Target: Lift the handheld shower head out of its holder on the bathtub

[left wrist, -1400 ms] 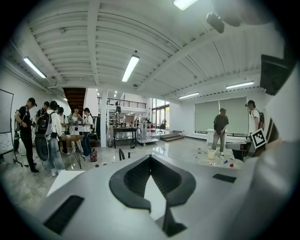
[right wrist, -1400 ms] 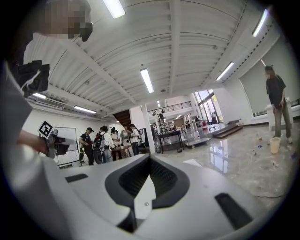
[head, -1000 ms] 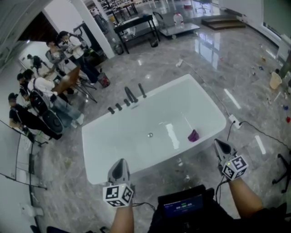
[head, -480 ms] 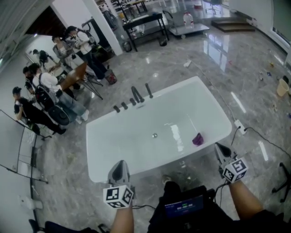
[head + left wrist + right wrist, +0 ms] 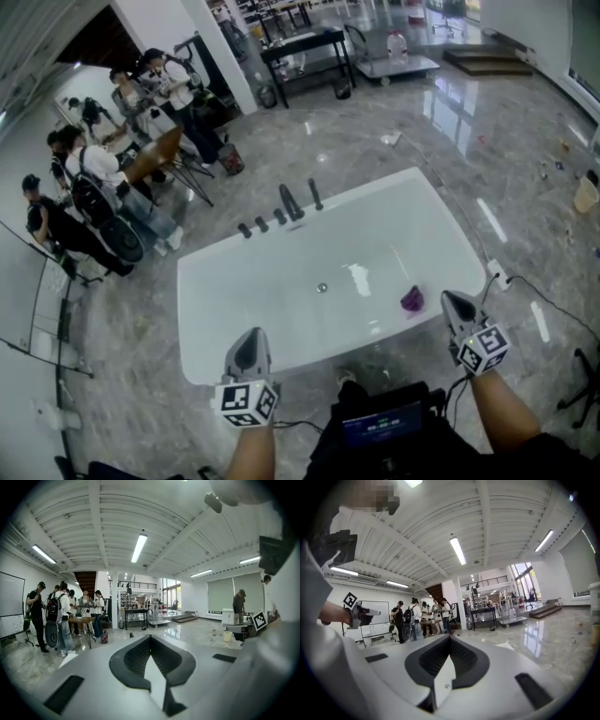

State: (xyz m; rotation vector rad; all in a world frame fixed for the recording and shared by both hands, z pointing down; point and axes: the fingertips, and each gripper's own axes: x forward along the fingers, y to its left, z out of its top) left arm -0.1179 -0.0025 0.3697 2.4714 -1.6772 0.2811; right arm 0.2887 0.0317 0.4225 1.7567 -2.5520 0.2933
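Open hall, polished grey marble floor, glossy with window reflections; a white freestanding bathtub stands mid-floor, smooth gloss shell with rounded corners. Handheld shower head: the slim dark upright rod on the tub's far rim, seated in its holder, untouched, at the right end of a row of dark fittings beside the angled spout. Inside the basin: a metal drain and a small purple object. Both tools sit at the near side, well apart from the rod. Left gripper: jaws together, nothing held. Right gripper: likewise closed and empty. Step in hand, as judged: approach. To do it well, go round to the far rim, part the jaws before arrival, take the rod low on its stem and draw it straight up along the holder's axis.
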